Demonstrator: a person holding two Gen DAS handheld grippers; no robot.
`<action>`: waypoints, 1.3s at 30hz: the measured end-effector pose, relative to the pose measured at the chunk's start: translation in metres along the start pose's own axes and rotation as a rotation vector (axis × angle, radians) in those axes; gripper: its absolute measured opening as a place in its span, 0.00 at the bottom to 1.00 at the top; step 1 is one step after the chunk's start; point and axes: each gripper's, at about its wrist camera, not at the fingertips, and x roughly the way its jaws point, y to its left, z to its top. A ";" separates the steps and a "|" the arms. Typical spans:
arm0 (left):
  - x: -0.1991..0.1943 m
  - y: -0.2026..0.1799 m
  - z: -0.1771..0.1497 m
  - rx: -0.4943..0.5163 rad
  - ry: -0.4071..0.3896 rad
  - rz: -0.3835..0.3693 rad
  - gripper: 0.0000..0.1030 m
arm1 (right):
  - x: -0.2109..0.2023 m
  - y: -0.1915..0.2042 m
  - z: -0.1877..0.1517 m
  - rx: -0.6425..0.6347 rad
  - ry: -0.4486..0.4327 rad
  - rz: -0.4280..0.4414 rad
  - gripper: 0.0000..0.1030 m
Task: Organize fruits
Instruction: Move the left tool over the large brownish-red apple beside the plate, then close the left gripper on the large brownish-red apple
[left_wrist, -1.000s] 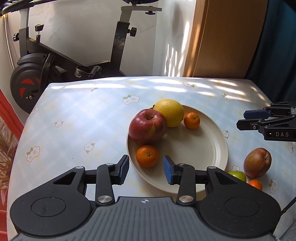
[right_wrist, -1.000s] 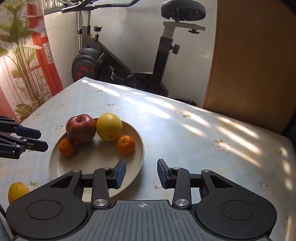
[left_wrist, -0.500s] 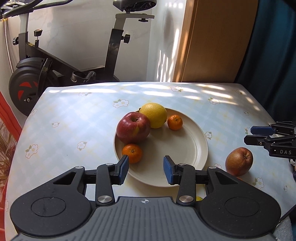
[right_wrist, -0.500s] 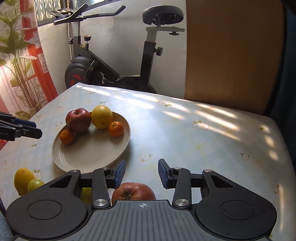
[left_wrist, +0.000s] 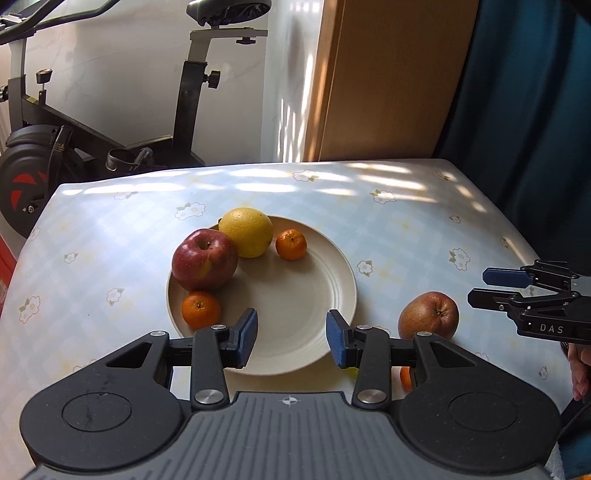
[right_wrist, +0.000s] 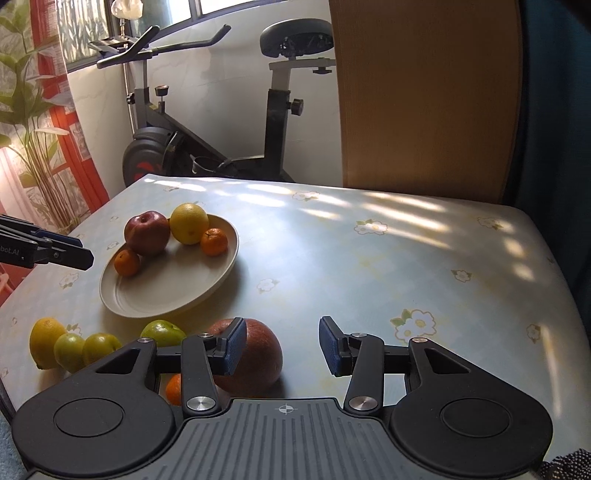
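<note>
Left wrist view: the left claw (left_wrist: 291, 338) hangs spread and empty over the round beige plate (left_wrist: 314, 295), whose red apple (left_wrist: 205, 264) sits at ten o'clock. Right wrist view: the right claw (right_wrist: 282, 345), spread and empty, has the brownish-red apple (right_wrist: 258, 358) on the floral worktop (right_wrist: 369, 266) beside its nine o'clock finger.

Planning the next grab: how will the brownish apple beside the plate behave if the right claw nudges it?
The brownish apple is round and lies loose on the smooth tablecloth, so it probably rolls. Its dull skin hints at softness; it may bruise.
</note>
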 end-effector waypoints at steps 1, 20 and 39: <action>0.002 -0.004 0.001 0.003 0.002 -0.008 0.42 | 0.000 -0.002 -0.004 0.002 0.005 -0.001 0.39; 0.054 -0.063 0.015 -0.010 0.098 -0.174 0.41 | 0.021 0.000 -0.040 -0.107 0.102 0.052 0.40; 0.091 -0.070 0.010 -0.064 0.173 -0.336 0.36 | 0.036 -0.007 -0.038 -0.100 0.109 0.091 0.40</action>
